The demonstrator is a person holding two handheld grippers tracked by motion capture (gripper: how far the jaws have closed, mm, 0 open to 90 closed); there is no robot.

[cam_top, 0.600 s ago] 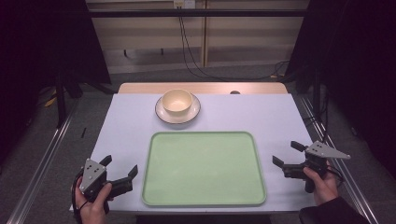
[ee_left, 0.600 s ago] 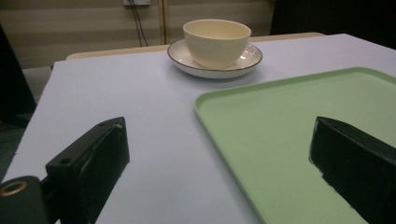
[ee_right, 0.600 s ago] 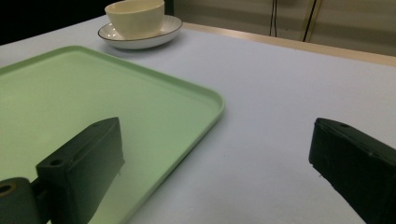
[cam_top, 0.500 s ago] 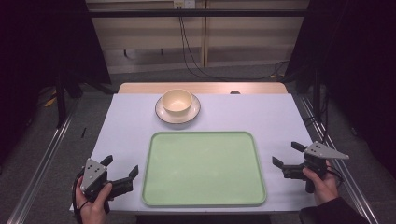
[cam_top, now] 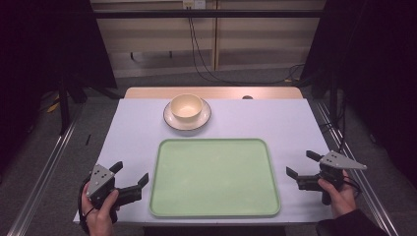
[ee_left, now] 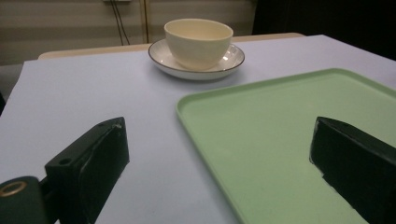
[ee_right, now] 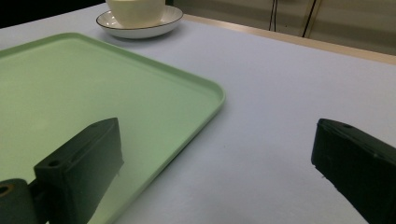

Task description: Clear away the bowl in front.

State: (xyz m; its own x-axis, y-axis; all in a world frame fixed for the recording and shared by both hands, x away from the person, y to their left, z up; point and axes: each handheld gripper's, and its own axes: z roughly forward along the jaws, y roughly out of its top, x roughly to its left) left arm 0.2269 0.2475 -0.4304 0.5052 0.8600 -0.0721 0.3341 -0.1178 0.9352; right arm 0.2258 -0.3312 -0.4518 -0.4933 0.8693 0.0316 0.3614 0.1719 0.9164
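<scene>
Presently, at the left edge of the table (cam_top: pixel 137 123), the left gripper (cam_top: pixel 131 181) rests beside the green tray (cam_top: pixel 214 177), its jaws spread wide with nothing between them. The tray lies flat and bare at the near middle of the table. Beyond it, well apart from both grippers, a cream bowl (cam_top: pixel 186 105) sits upright on a dark-rimmed saucer (cam_top: pixel 187 119). At the right, the right gripper (cam_top: pixel 300 170) is held just off the tray's right edge, jaws likewise parted and empty. Judged risks: the bowl sits loose on the saucer, so lifting the saucer alone, or tilted, could slide the bowl off; a pinch on the bowl's smooth, thin rim could slip or tip it; a reach across could knock the tray askew.
</scene>
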